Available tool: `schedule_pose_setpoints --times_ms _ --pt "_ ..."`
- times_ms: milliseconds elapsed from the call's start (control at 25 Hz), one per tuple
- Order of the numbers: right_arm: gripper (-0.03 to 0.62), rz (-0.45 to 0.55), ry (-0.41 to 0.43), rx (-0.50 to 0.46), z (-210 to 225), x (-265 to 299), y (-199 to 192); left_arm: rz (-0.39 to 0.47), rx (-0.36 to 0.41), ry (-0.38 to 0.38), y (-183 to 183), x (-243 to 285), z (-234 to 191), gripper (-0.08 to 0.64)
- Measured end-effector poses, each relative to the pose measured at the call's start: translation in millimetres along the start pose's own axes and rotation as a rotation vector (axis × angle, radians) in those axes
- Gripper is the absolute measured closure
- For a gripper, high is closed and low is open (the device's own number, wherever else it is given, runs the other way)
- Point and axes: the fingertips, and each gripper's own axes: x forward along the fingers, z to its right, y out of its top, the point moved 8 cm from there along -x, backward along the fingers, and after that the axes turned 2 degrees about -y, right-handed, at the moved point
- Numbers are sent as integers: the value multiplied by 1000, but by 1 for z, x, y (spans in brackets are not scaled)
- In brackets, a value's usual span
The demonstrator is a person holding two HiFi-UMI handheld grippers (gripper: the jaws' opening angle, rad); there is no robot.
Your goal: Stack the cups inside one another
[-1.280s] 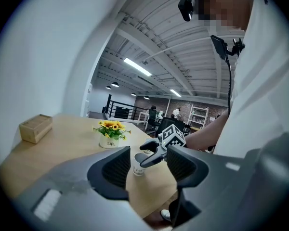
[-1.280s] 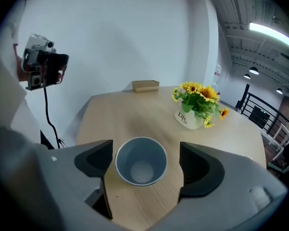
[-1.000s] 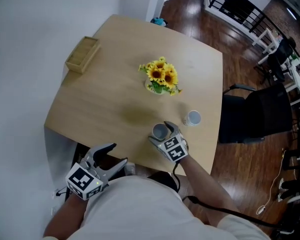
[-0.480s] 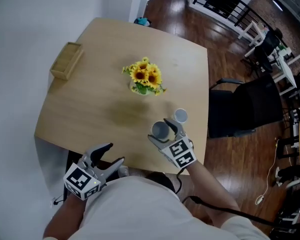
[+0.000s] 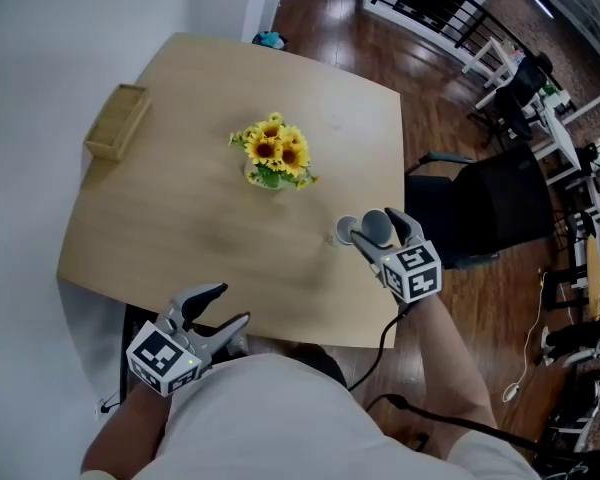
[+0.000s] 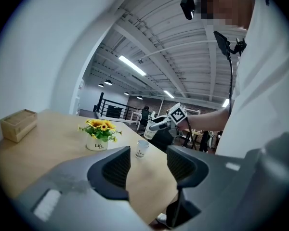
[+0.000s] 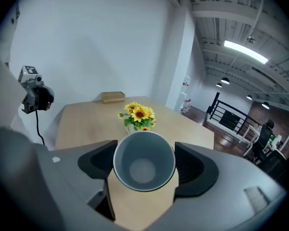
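My right gripper point(image 5: 378, 234) is shut on a grey paper cup point(image 5: 374, 225) and holds it in the air, tilted, with its open mouth point(image 7: 144, 160) facing the right gripper view between the two jaws. A second white cup point(image 5: 344, 231) stands upright on the wooden table point(image 5: 180, 218), just left of the held cup and partly covered by it. The left gripper view shows this standing cup point(image 6: 141, 148) with the held cup point(image 6: 149, 130) above and to its right. My left gripper point(image 5: 230, 306) is open and empty, off the table's near edge.
A white pot of sunflowers point(image 5: 270, 158) stands mid-table. A wooden box point(image 5: 116, 134) lies at the far left edge. A black chair point(image 5: 480, 213) sits beyond the table's right side, on a dark wooden floor.
My right gripper has lifted the grey cup off the table and carried it right, next to the second cup. The left gripper has stayed put.
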Motion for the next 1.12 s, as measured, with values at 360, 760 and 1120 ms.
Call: schedule_pose_setpoints --times_ms 360,760,1120 --pt "213 -17 3 96 12 36 -25 -20 -14 61 -7 -19 -3 311" --pt "158 9 -35 57 10 24 -18 -38 -12 71 -3 -26 8 311" --pt "160 124 -195 198 2 -120 -31 -50 -20 -116 -6 33 30 311"
